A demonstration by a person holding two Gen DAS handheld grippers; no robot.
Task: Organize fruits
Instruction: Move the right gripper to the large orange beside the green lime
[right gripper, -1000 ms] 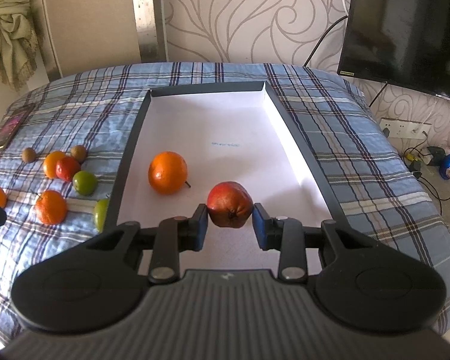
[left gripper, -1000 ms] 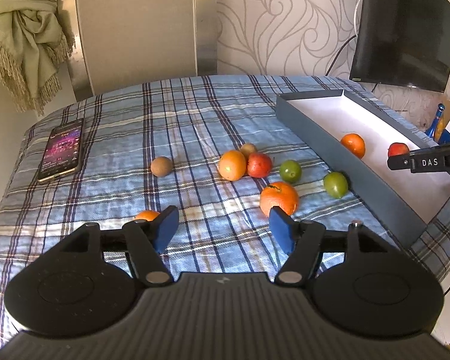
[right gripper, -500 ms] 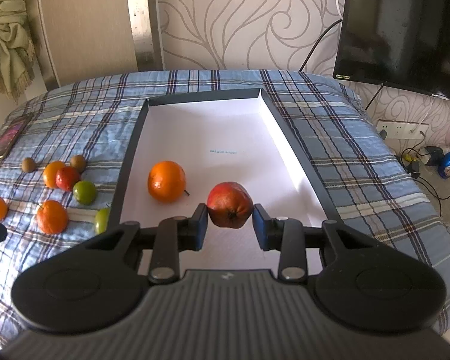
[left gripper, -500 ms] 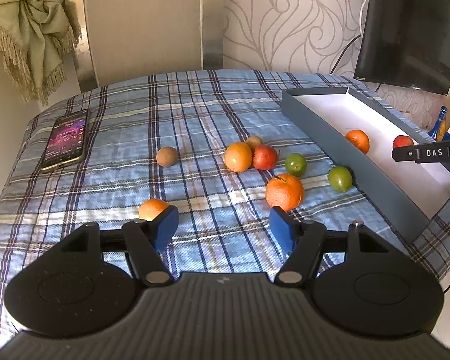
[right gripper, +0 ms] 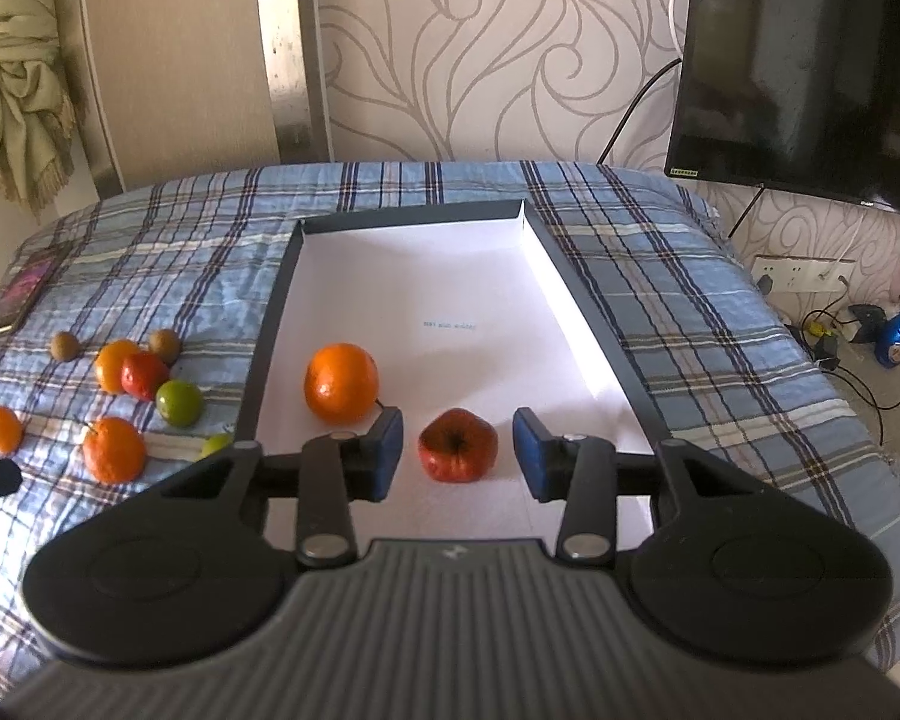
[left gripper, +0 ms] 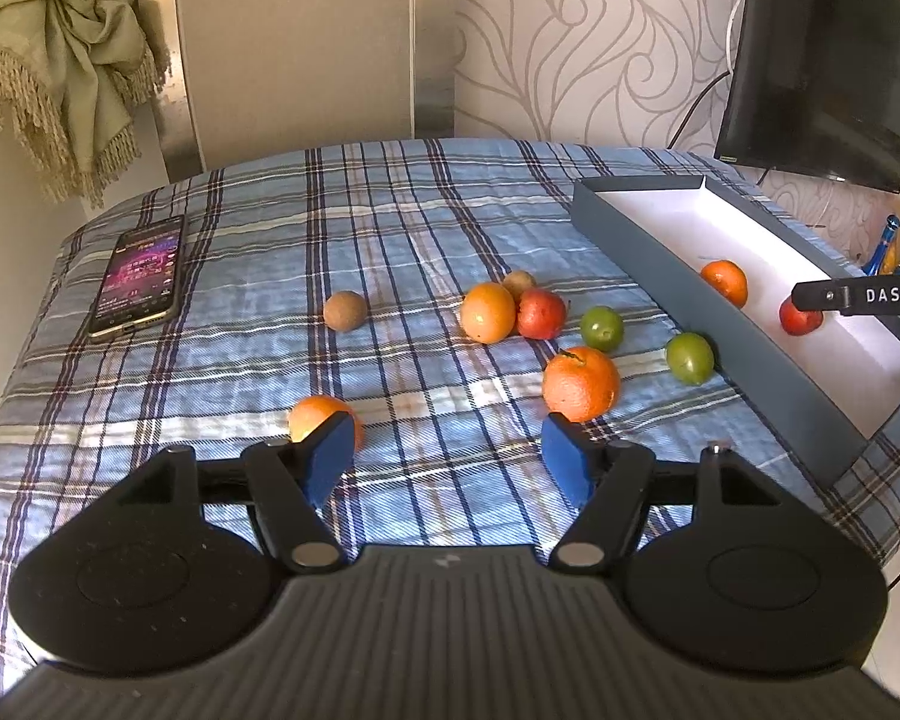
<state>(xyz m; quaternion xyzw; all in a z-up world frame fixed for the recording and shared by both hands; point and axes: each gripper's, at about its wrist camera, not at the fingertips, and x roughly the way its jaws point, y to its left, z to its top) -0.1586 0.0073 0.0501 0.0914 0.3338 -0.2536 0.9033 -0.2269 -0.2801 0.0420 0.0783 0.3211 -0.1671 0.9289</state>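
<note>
A red apple [right gripper: 458, 445] lies on the white floor of the dark-walled box [right gripper: 582, 324], between the pads of my right gripper [right gripper: 457, 455] but clear of both; the jaws are opening. An orange [right gripper: 341, 383] rests in the box just left of it. My left gripper [left gripper: 447, 461] hangs open over the plaid cloth with nothing between its pads. A small orange [left gripper: 315, 414] sits behind its left pad and a large orange [left gripper: 581, 383] beyond its right pad. Further off lie another orange [left gripper: 487, 312], a red apple [left gripper: 540, 314], two green fruits [left gripper: 601, 327] [left gripper: 689, 357] and two brown kiwis [left gripper: 344, 311].
A phone [left gripper: 141, 275] lies on the cloth at the far left. A black television [left gripper: 822, 60] hangs at the right, with cables and a wall socket [right gripper: 801, 273] below it. A fringed green cloth [left gripper: 60, 60] hangs at the back left.
My right gripper's jaws have parted and let go of the red apple, which now rests on the box floor. The left wrist view has shifted slightly.
</note>
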